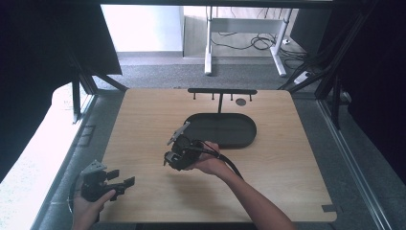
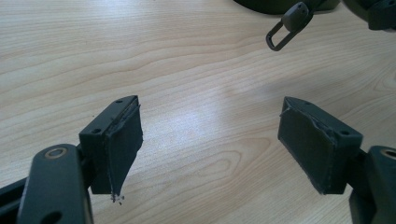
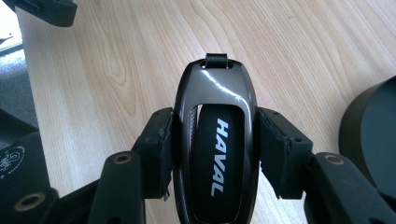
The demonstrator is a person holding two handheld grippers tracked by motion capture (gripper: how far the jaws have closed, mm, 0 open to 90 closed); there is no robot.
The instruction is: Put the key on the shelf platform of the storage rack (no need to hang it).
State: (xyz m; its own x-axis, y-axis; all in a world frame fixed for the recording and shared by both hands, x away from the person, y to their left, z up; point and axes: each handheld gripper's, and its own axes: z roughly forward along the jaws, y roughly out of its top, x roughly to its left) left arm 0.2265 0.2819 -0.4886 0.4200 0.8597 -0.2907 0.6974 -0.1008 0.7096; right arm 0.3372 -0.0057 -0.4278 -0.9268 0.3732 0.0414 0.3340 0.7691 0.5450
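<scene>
Firmly gripped: glossy oval key fob (image 3: 217,149)

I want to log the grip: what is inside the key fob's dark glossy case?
In the right gripper view, the key fob, clamped between the right gripper's pads, holds a black insert lettered HAVAL in its window. The fob's underside and lower end are hidden.

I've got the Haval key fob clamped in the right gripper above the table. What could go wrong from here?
1. The right gripper pinches the key fob by its glossy, curved sides; it might slip or twist out and drop onto the table.
2. The fob's small loop sticks out ahead of the jaws and could catch on the dark tray or the hook rack behind it.
3. The left gripper waits open nearby; a handover could bump the fob loose.
</scene>
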